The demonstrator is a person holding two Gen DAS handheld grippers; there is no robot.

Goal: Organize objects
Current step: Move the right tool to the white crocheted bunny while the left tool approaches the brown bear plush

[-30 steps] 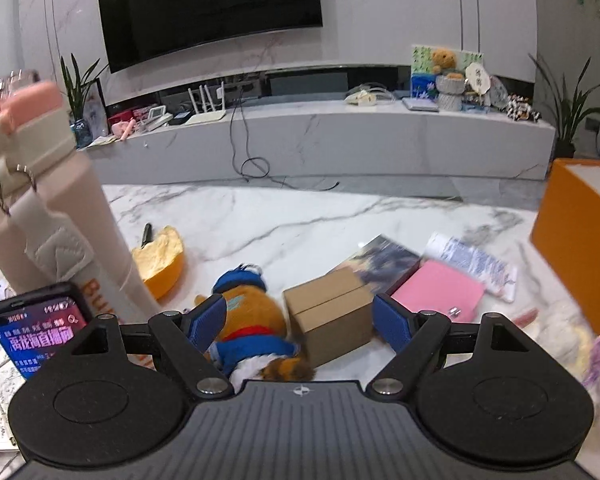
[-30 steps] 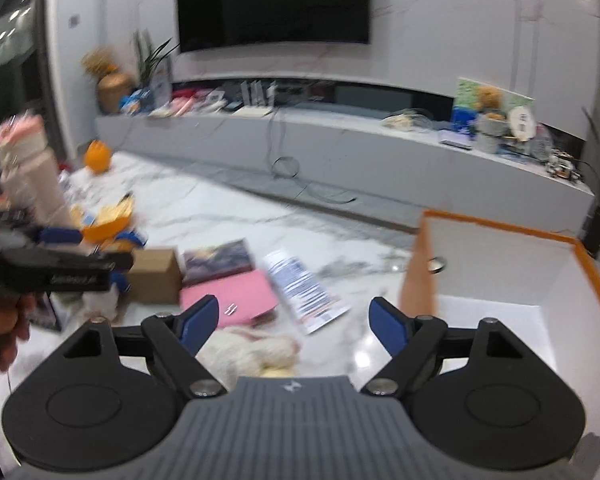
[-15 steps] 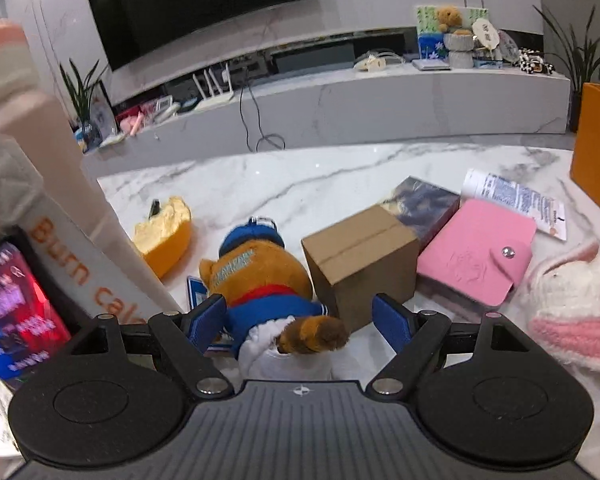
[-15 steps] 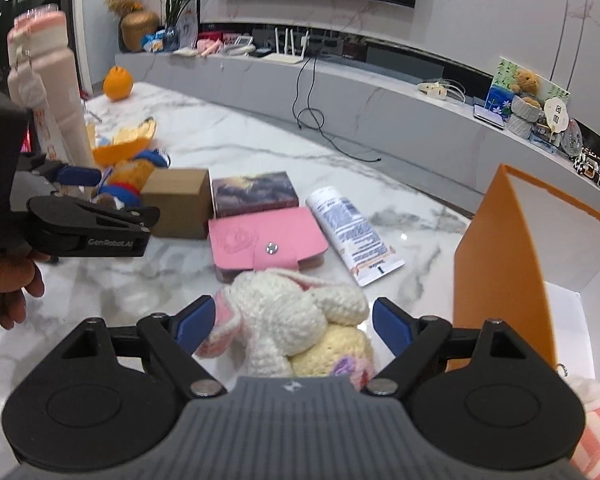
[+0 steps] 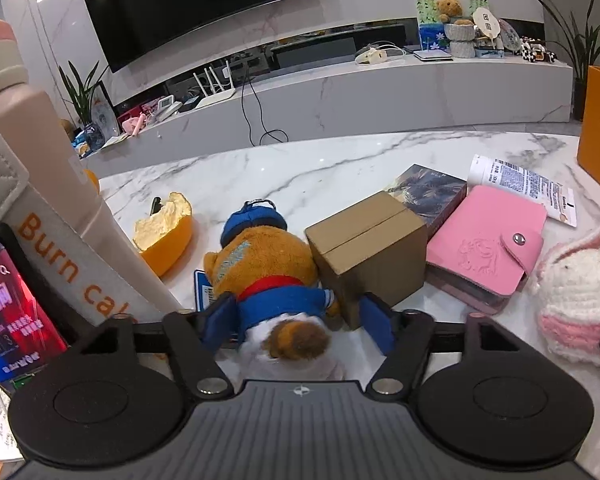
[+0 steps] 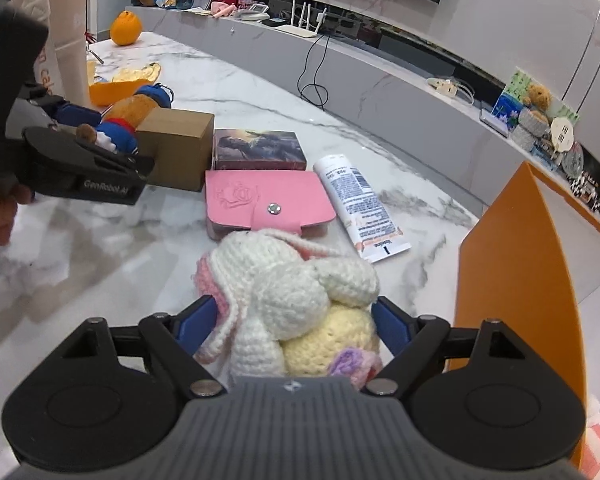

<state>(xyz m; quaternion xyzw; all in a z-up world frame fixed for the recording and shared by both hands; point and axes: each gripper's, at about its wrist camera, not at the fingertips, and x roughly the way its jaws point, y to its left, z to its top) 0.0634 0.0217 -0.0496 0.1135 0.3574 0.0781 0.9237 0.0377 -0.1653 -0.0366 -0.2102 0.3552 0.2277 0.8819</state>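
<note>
A brown plush bear in blue clothes (image 5: 266, 276) lies on the marble table (image 5: 340, 168). My left gripper (image 5: 296, 320) is open, its fingers on either side of the bear's lower body. A crocheted white rabbit (image 6: 292, 284) lies in front of my right gripper (image 6: 296, 320), which is open with its fingers on both sides of the toy. The left gripper (image 6: 80, 168) and the bear (image 6: 128, 116) also show in the right wrist view. An orange box (image 6: 512, 280) stands to the right.
A cardboard box (image 5: 368, 244), a pink wallet (image 5: 484, 248), a dark picture box (image 5: 428, 192) and a white tube (image 5: 524, 188) lie mid-table. A tall pink bottle (image 5: 40, 184), a phone (image 5: 12, 304) and an orange peel (image 5: 164, 236) are left.
Both grippers have moved forward and down. The left one now straddles the bear and the right one straddles the rabbit; the jaws have narrowed a little.
</note>
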